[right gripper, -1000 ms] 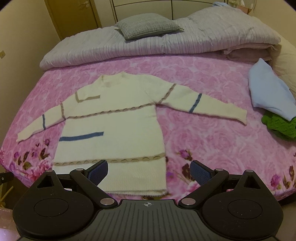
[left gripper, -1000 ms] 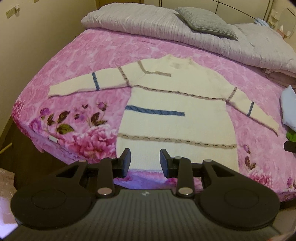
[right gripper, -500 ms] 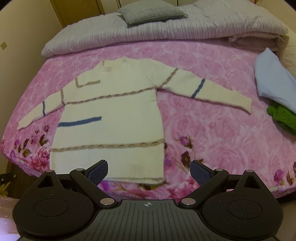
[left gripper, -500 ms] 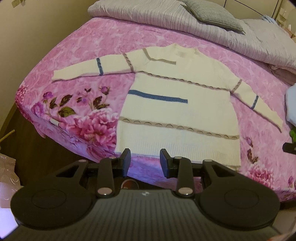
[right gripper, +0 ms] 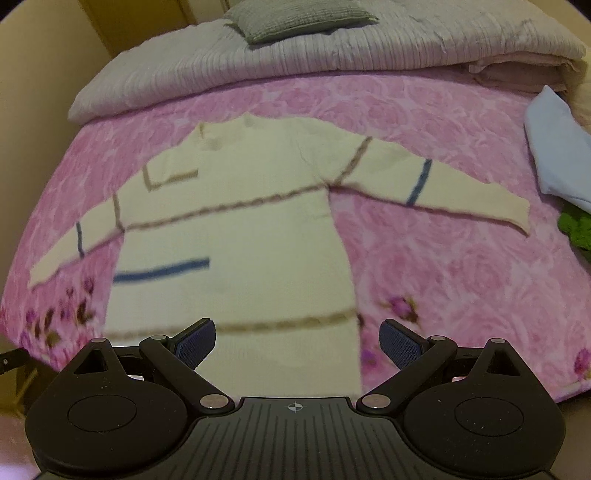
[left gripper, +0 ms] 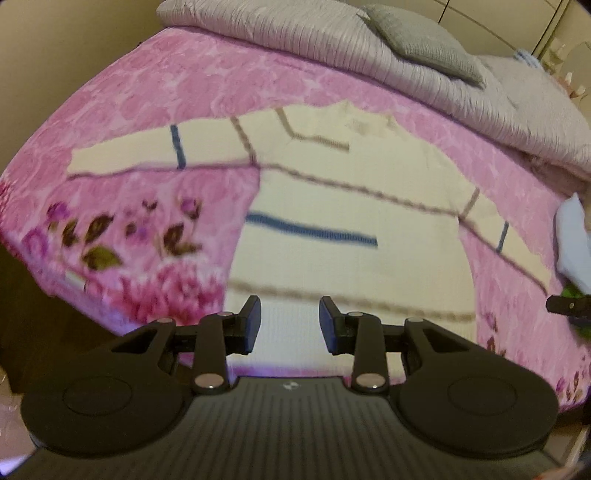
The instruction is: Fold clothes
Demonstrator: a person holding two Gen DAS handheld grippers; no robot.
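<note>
While both tongs gape: one sweater (right gripper: 240, 236), one pillow (right gripper: 295, 18).

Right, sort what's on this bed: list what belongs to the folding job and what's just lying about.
For the job:
- cream sweater, spread flat with sleeves out
- left gripper, open
- right gripper, open

Lying about:
- grey cushion
- grey quilt
- light blue garment
- green item
- pink bedspread
</note>
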